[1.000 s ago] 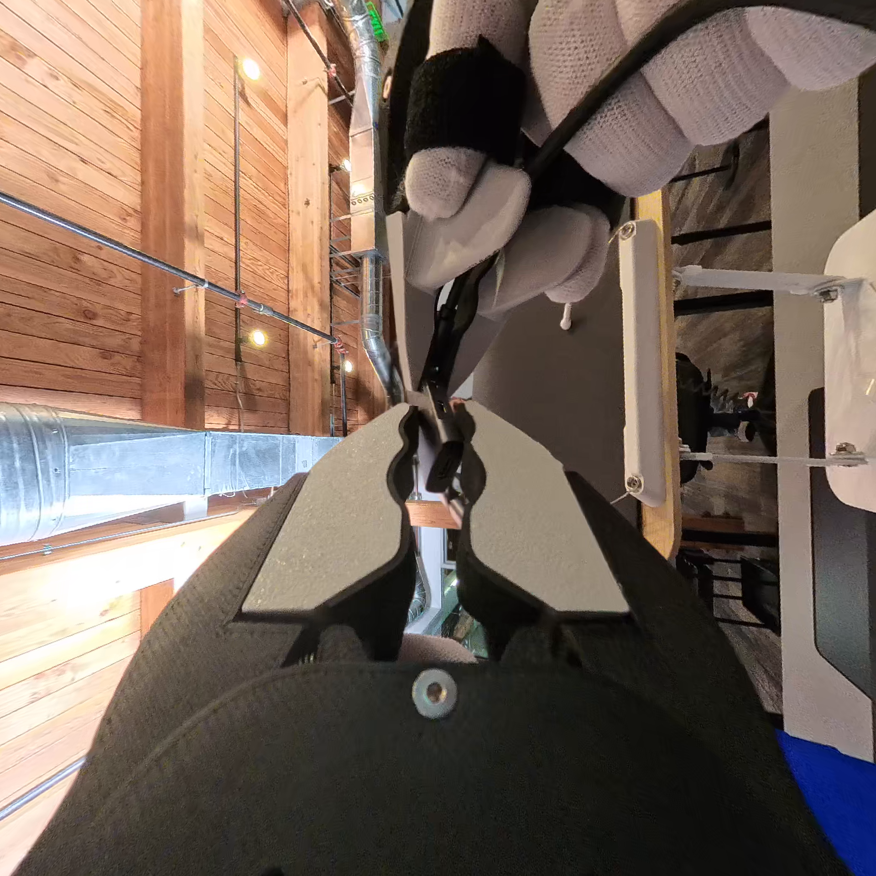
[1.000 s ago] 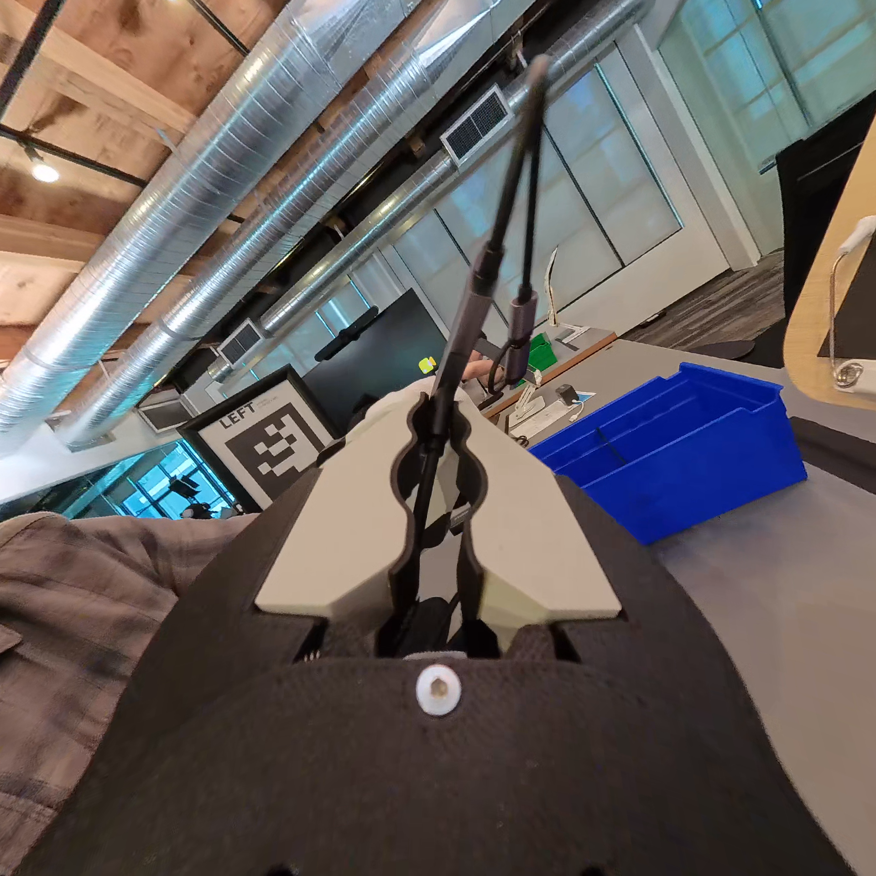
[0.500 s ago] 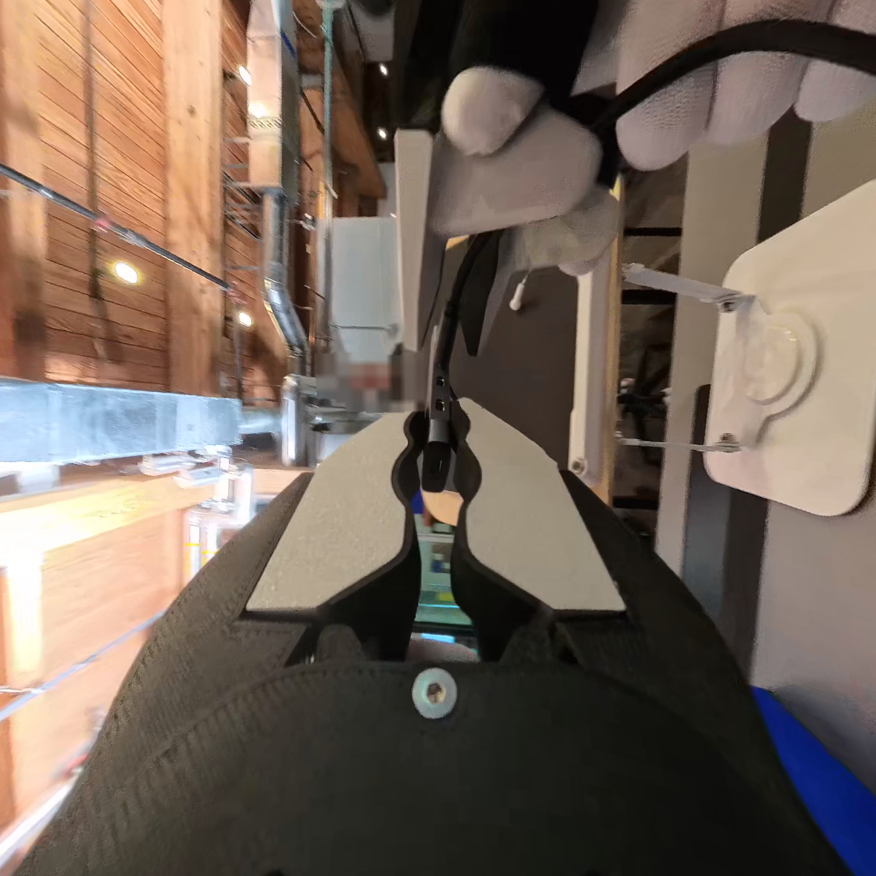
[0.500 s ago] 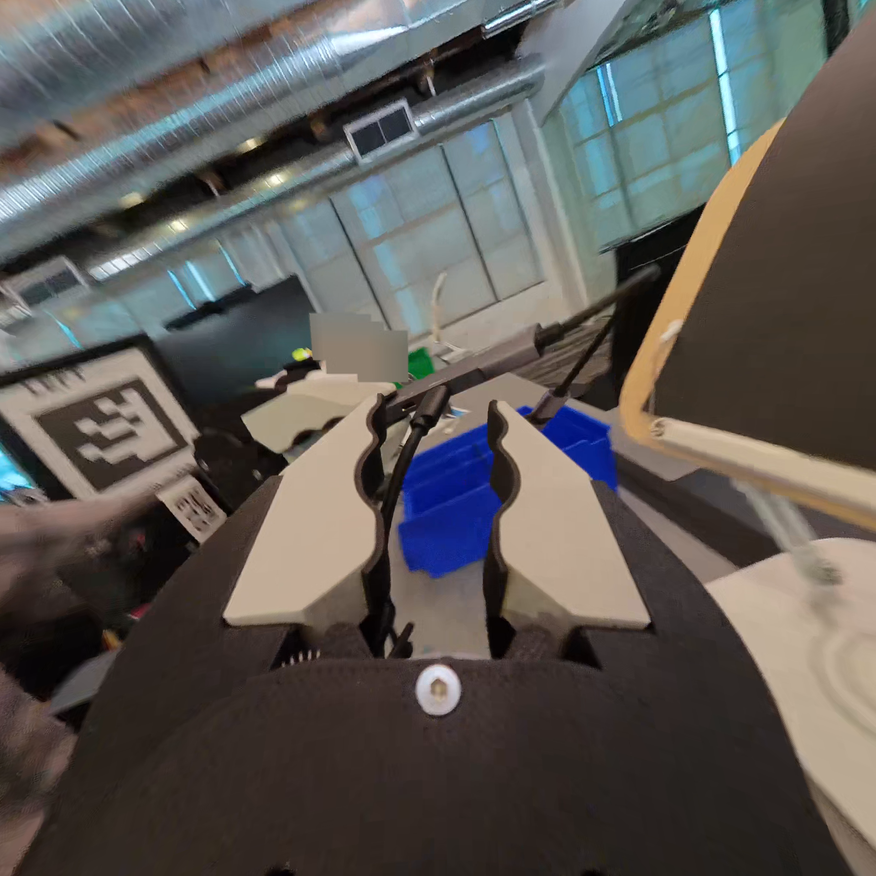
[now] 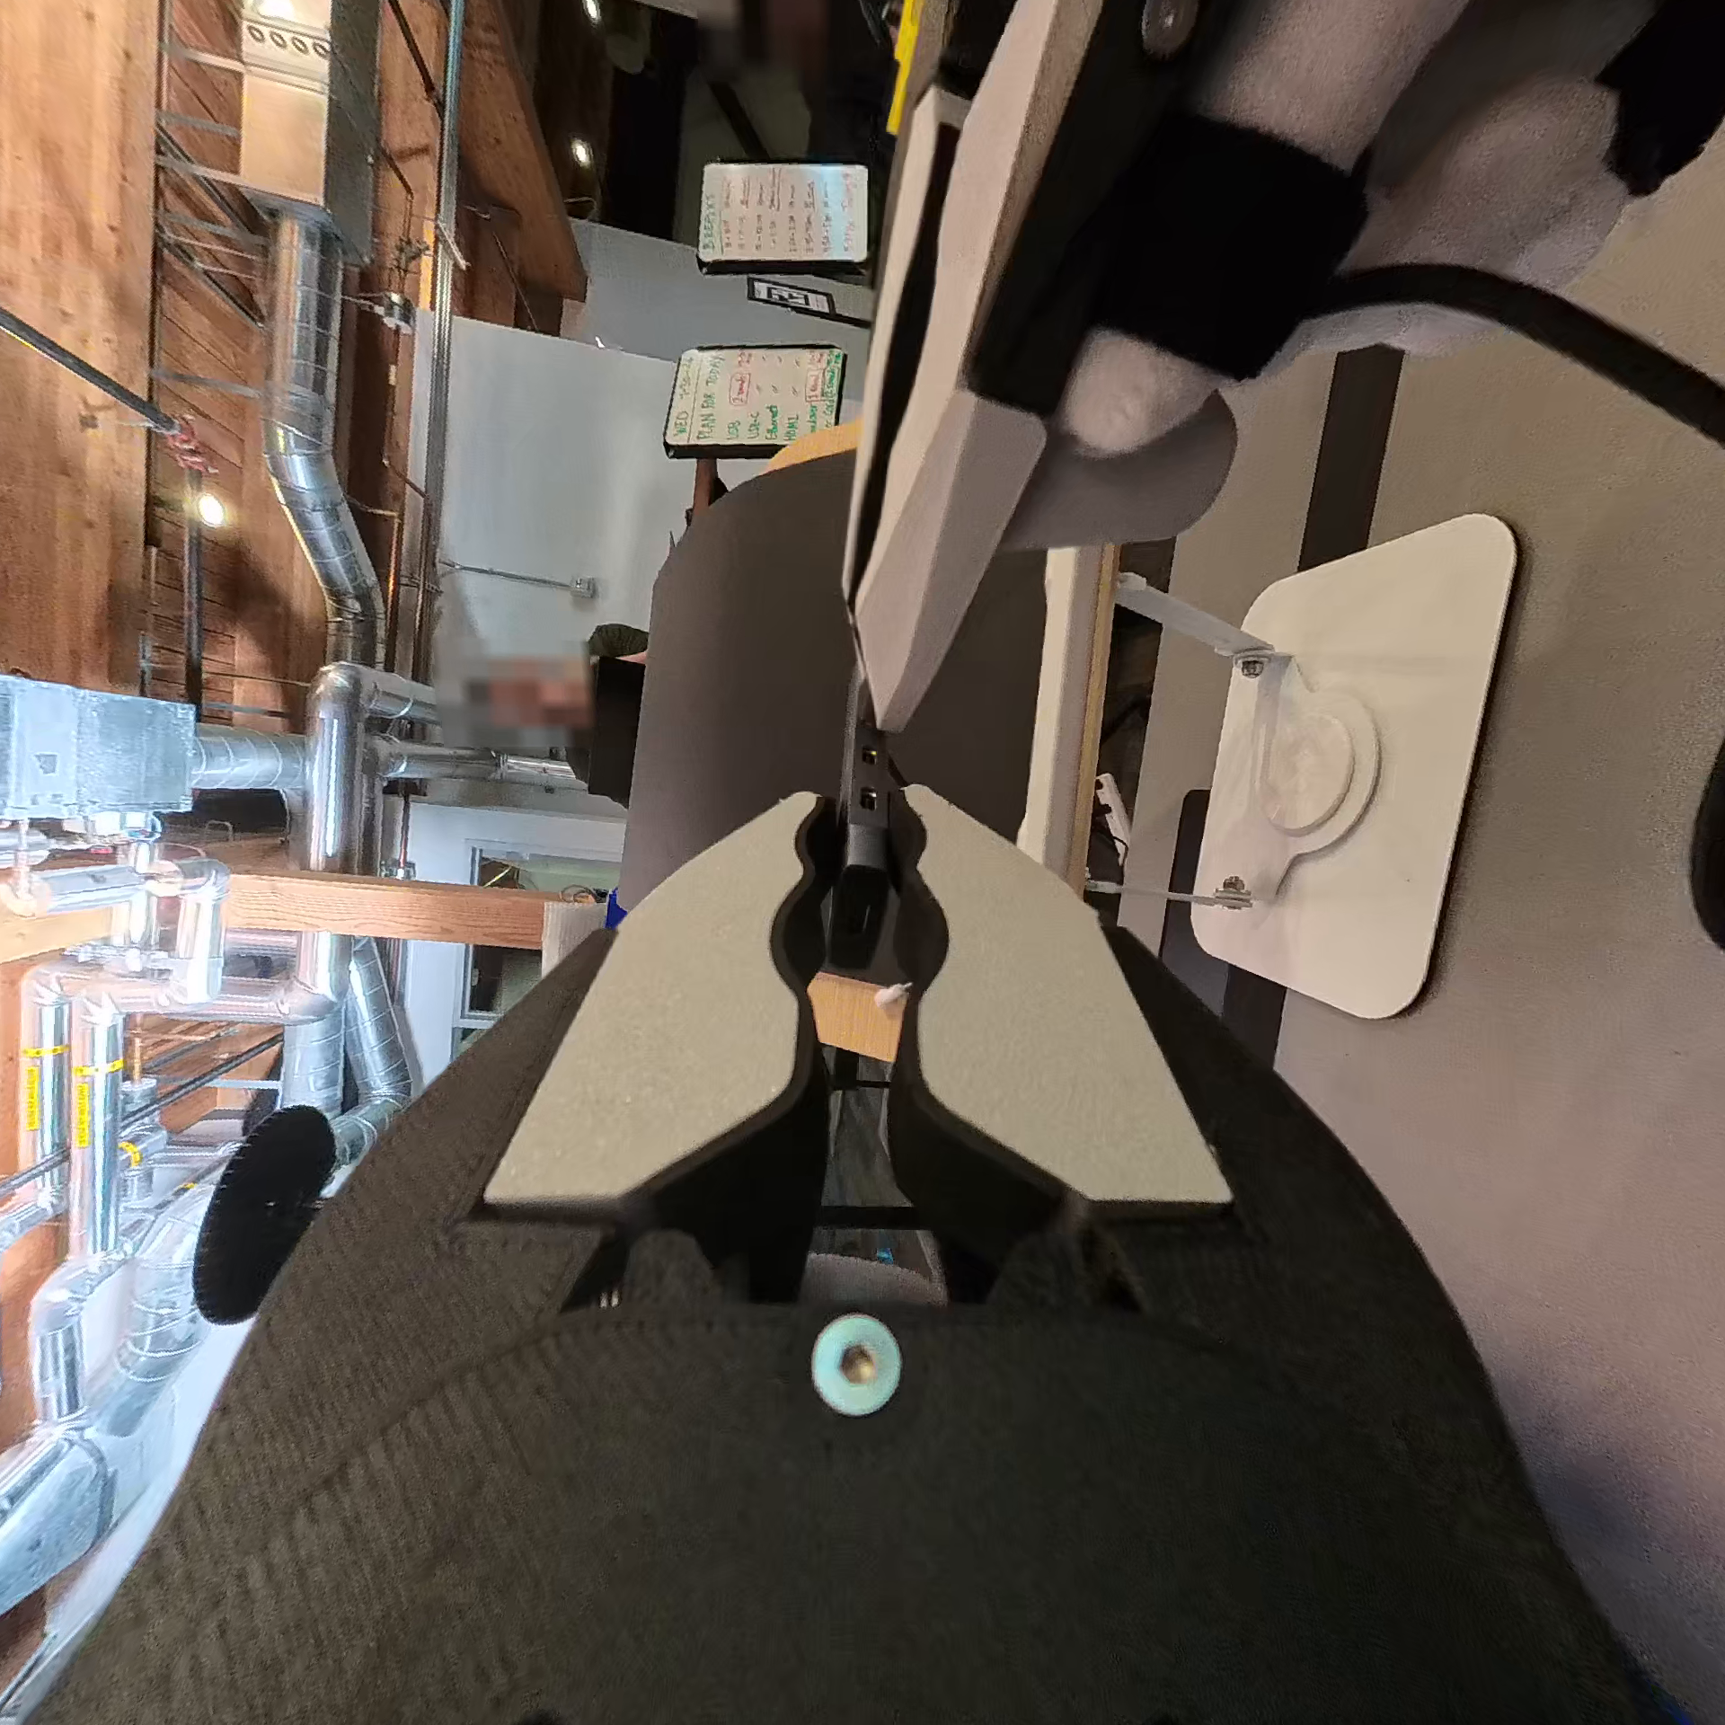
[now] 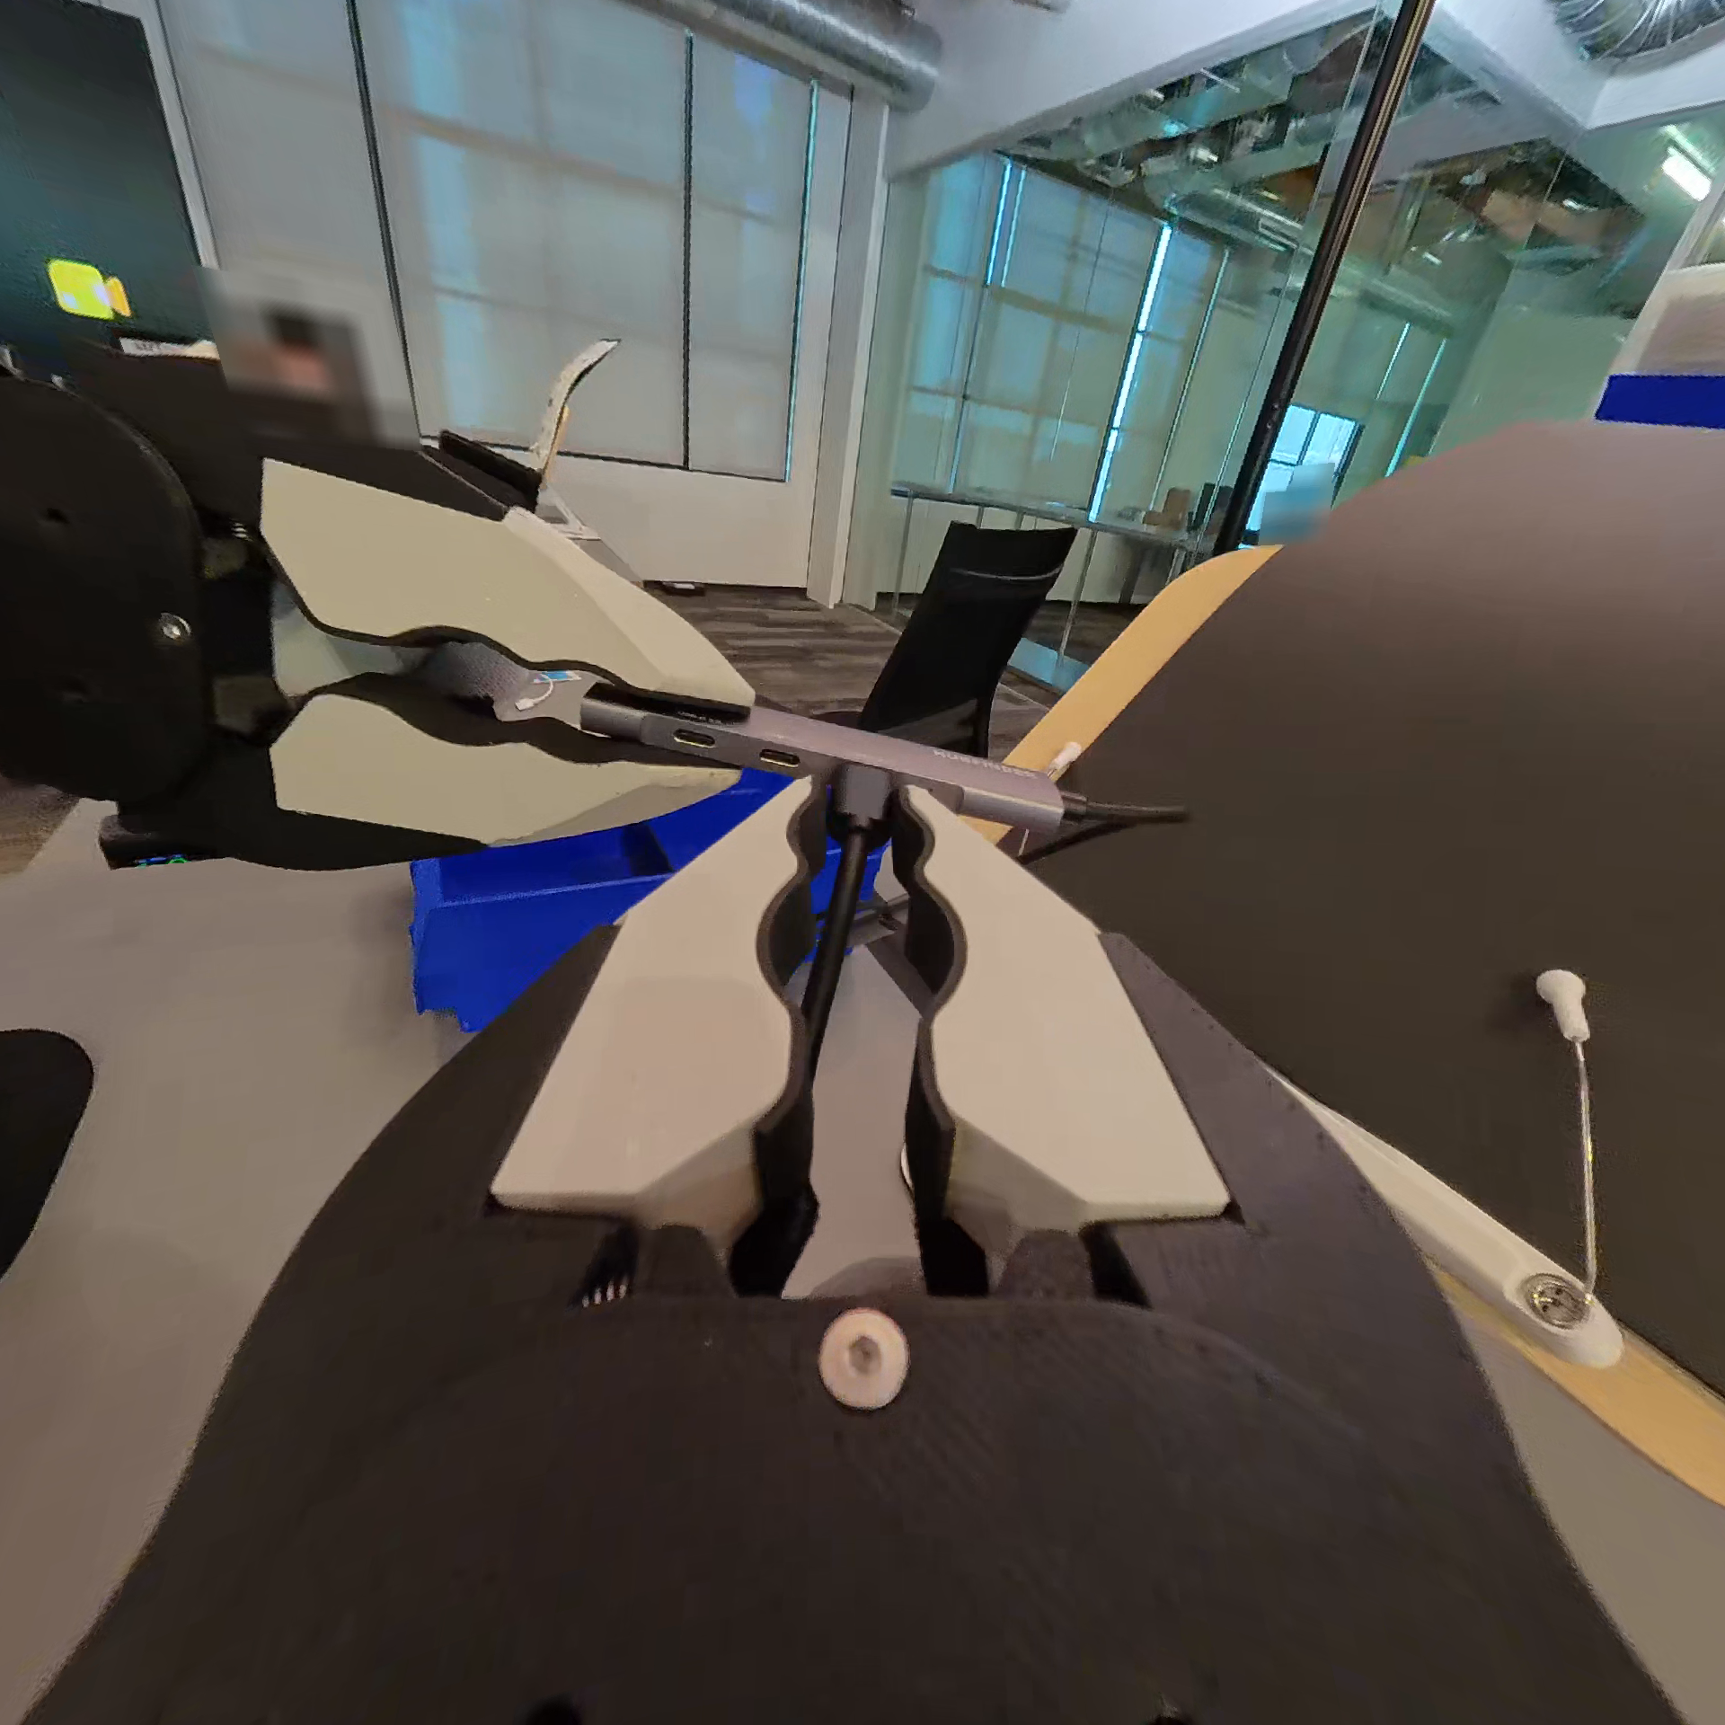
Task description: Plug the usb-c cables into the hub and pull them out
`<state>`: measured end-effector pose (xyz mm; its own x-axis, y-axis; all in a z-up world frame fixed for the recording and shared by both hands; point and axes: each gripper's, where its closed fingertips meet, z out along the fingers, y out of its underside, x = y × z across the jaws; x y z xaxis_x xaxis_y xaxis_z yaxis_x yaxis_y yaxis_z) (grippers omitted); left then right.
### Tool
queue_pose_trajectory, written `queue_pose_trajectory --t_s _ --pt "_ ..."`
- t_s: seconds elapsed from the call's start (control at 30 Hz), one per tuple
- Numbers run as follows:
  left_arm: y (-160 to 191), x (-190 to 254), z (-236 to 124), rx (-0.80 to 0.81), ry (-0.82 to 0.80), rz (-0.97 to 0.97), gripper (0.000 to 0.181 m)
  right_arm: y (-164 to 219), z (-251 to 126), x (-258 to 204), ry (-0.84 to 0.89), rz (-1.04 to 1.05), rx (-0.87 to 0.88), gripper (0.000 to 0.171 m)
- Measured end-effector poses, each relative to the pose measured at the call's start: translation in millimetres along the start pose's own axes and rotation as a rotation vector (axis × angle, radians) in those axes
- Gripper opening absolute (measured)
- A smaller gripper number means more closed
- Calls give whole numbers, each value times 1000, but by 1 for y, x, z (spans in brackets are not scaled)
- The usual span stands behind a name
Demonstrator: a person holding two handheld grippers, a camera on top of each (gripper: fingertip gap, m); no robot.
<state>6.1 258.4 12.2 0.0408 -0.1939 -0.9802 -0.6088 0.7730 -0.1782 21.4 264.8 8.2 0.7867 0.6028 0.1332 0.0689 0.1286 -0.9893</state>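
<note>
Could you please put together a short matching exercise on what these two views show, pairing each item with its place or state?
Column one:
1. hub
2. USB-C cable
3. blue bin
4. left hand-held gripper

Column two:
A. resting on the grey table, behind the fingers
B. closed on one end of the hub
C. held level in the air, two empty ports facing the camera
D. running up between the right hand-held gripper fingers, its plug at the hub's edge

Pairs: 1-C, 2-D, 3-A, 4-B
</note>
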Motion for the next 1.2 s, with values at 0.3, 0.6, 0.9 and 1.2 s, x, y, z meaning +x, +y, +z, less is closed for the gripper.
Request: queue_pose_trajectory --t_s 0.3,0.6,0.9,1.2 --pt "-3 0 -1 22 17 -87 11 -1 -1 0 -1 -2 3 9" --pt "7 -9 -1 -16 -24 22 72 0 -6 -1 -56 132 -59 10" --pt "21 12 23 -129 69 61 61 0 6 -25 -53 70 -138 10" --pt "18 4 24 -95 9 85 14 -5 8 -32 -36 65 -147 10"
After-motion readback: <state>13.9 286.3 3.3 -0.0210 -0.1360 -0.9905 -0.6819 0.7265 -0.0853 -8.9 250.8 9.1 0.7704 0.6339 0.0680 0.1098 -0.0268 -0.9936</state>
